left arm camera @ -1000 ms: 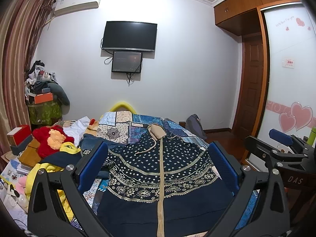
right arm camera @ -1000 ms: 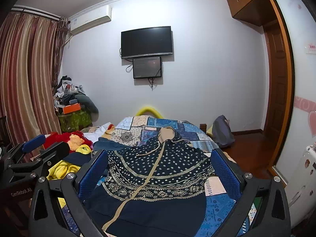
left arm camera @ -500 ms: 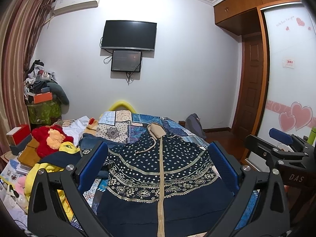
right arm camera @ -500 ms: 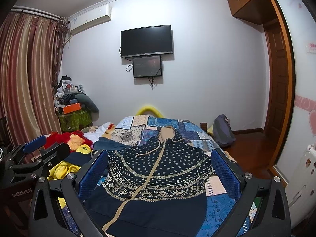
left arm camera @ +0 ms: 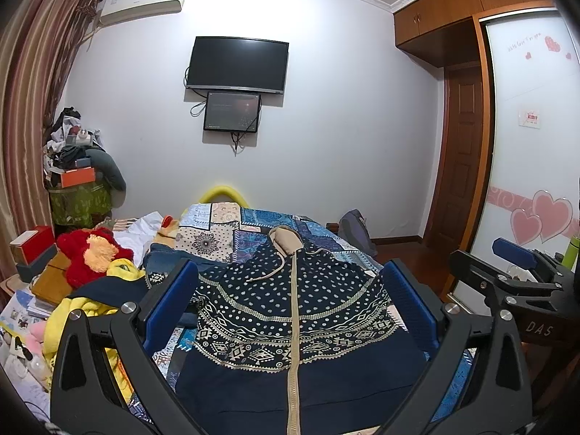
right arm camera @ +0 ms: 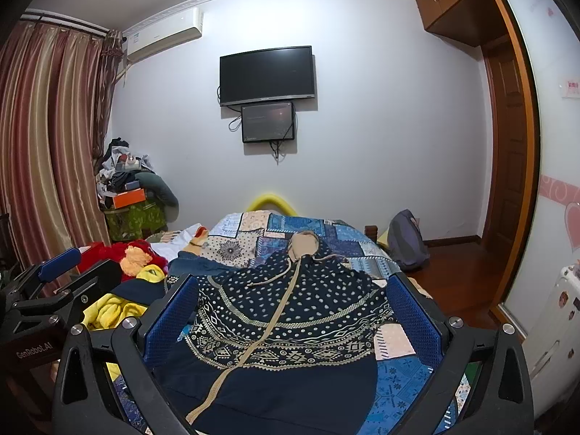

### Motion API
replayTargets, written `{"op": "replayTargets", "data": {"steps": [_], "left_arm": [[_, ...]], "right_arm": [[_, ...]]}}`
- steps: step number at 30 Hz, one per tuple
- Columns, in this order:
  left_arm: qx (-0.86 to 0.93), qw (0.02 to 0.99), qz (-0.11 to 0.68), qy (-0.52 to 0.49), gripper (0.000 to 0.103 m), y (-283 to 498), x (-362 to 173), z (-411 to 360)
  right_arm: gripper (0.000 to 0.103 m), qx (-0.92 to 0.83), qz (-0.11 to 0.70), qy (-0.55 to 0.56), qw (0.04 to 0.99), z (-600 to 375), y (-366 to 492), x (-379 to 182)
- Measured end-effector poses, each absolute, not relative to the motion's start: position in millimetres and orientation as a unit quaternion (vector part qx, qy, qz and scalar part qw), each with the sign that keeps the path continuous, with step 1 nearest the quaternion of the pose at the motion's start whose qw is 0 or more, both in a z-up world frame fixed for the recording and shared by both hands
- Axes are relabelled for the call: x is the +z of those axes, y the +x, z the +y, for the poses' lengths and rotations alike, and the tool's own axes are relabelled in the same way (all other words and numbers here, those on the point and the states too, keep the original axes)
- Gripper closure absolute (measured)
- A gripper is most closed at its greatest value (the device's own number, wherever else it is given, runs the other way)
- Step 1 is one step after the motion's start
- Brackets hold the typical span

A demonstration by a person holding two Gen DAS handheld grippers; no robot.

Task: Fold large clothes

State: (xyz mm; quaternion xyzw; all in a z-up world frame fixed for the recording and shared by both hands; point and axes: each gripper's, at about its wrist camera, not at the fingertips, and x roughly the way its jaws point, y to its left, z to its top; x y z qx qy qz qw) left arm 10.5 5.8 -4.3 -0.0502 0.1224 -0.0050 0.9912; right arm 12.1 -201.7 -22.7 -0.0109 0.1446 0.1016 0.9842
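1. Hooded jacket [left arm camera: 293, 311] lies flat along the bed [left arm camera: 253, 224], hood toward the far edge.
2. Left claw [left arm camera: 290, 311]: wide open, empty, above the jacket.
3. Right claw [right arm camera: 293, 322]: wide open, empty, likewise.

Far wall: a black television [left arm camera: 237, 64] is mounted above a smaller dark screen [left arm camera: 232, 111] with trailing cables; an air conditioner [left arm camera: 143, 1] sits high at the left corner, beside striped curtains [right arm camera: 47, 137]. A bed carries a blue patchwork quilt [left arm camera: 253, 223], and a yellow arc [left arm camera: 226, 193] rises behind its far edge. Left of the bed lies a red plush toy [left arm camera: 92, 253], touching yellow fabric [left arm camera: 121, 268]. A cluttered stack (an orange box [left arm camera: 77, 177] among its items) stands in the corner. A grey backpack [right arm camera: 406, 241] rests on the wooden floor near a brown door [left arm camera: 460, 159]. Pink hearts [left arm camera: 543, 219] decorate the sliding wardrobe panel.
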Motion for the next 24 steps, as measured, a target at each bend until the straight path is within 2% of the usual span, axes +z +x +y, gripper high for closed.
{"op": "replayTargets", "data": {"steps": [24], "left_arm": [[-0.004,0.991,0.129,-0.047,0.000,16.1,-5.6,7.0]], "right_arm": [[0.000,0.103,0.152,-0.008,0.983,-198.0,13.3,-23.9]]}}
